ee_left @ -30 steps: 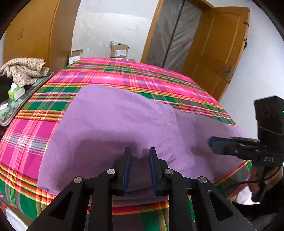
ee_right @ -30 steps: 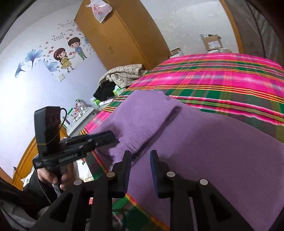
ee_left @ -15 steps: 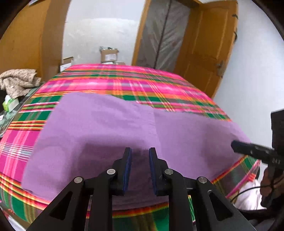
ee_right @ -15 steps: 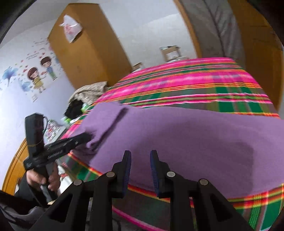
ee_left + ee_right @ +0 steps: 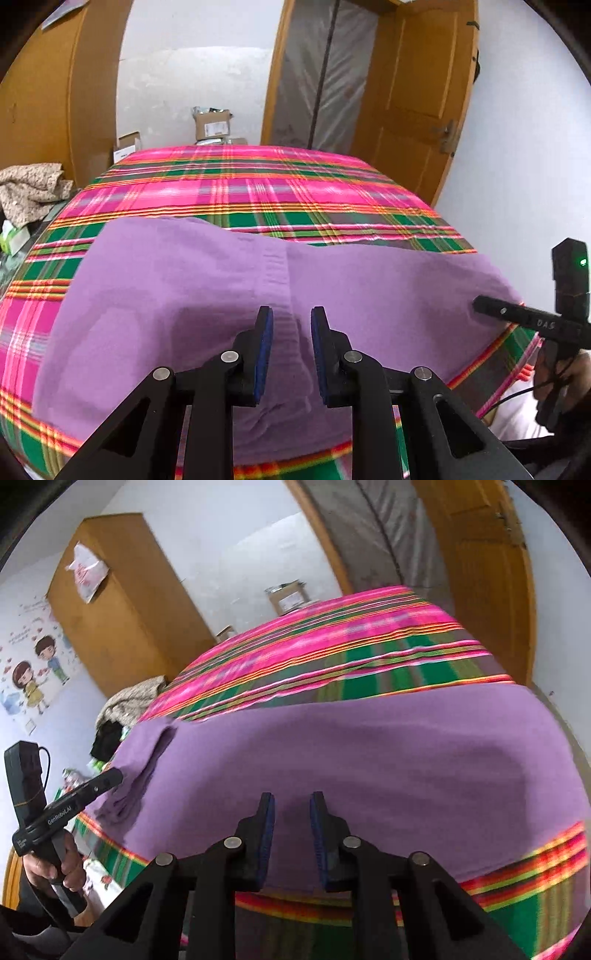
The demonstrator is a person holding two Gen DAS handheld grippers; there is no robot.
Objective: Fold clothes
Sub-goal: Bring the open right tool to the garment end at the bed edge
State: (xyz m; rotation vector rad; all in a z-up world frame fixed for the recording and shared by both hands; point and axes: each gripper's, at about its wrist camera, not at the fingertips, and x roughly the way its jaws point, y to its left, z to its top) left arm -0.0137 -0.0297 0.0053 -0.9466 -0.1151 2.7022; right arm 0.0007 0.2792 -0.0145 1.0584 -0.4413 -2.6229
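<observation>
Two grippers are hovering over the near edge of a purple garment [image 5: 192,295], which is lying spread flat across a plaid bedsheet [image 5: 258,192]. The left gripper [image 5: 291,332] is sitting above a ribbed band in the cloth, jaws narrowly parted, gripping nothing. The right gripper [image 5: 291,812] is likewise holding a narrow, empty gap.

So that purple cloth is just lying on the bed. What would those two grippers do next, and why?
Probably lower both onto the near edge and pinch it. The purple cloth lies spread flat on the plaid bed, and the left gripper and right gripper both hang open above that edge, holding nothing.
</observation>
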